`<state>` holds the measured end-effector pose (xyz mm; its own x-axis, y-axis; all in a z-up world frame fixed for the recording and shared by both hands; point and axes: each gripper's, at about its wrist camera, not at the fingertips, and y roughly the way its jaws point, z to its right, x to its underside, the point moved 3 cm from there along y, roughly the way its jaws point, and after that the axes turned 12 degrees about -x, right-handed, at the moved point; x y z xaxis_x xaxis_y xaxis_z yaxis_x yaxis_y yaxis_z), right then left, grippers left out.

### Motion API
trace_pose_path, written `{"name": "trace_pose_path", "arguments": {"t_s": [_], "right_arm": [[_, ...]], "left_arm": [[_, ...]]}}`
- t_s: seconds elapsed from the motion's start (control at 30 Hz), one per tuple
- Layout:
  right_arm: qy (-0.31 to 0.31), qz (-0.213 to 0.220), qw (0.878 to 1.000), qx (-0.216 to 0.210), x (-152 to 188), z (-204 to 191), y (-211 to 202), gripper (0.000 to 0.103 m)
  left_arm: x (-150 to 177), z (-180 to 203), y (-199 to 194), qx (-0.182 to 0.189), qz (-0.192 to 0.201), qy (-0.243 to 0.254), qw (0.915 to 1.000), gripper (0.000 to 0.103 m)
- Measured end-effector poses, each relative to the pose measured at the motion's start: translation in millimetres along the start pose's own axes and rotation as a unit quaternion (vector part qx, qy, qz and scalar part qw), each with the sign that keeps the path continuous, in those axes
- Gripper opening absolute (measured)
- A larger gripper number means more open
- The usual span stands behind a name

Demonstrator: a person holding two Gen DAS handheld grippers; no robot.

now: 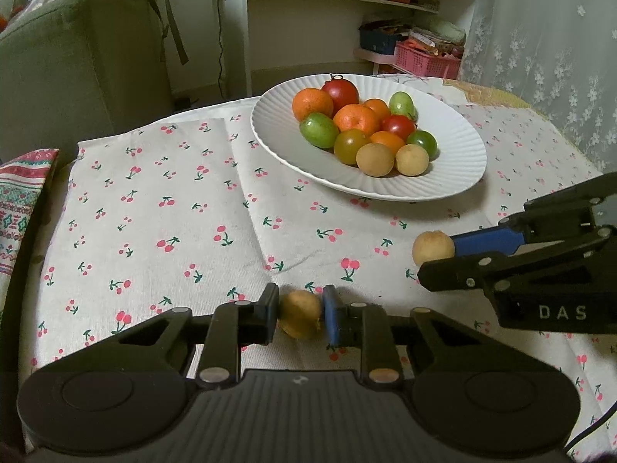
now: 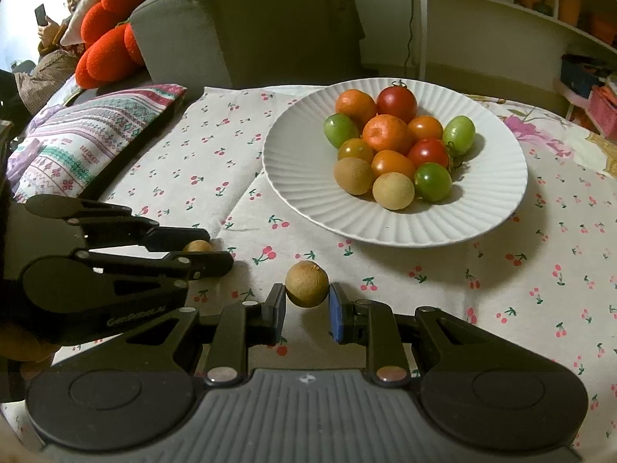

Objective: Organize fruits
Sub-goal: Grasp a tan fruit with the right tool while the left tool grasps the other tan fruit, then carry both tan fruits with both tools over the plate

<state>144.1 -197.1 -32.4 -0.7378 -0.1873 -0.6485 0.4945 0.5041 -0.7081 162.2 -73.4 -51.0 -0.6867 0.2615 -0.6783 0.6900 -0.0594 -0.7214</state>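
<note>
a cherry-print tablecloth covers the table; sofa and shelves stand behind. nearest in the left wrist view, the left gripper pinches a tan longan between its pads, just above the cloth. nearest in the right wrist view, the right gripper holds a second longan between its pads, apparently in contact on both sides, near the fingertips. farther off, the white ribbed plate carries oranges, tomatoes, green fruit and two more longans. step judged in hand: both fruits gripped, not yet on the plate. next move calls for carrying each forward over the rim and releasing low, beside the pile, lest round fruit roll off.
</note>
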Motion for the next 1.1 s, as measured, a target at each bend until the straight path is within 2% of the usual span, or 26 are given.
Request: {"name": "trace_pose_path", "arguments": {"t_s": [0.67,1.1], "right_arm": [[-0.011,0.010,1.000,0.009,-1,-3,-3,0.021],[-0.022,0.048,0.999,-0.006,-12,-11,-20,0.021]], "left_arm": [[-5,1,-13,0.008,-0.002,-0.010,0.9999,0.011],[-14,-4,-32,0.018,0.012,-0.026,0.9994,0.011]]}}
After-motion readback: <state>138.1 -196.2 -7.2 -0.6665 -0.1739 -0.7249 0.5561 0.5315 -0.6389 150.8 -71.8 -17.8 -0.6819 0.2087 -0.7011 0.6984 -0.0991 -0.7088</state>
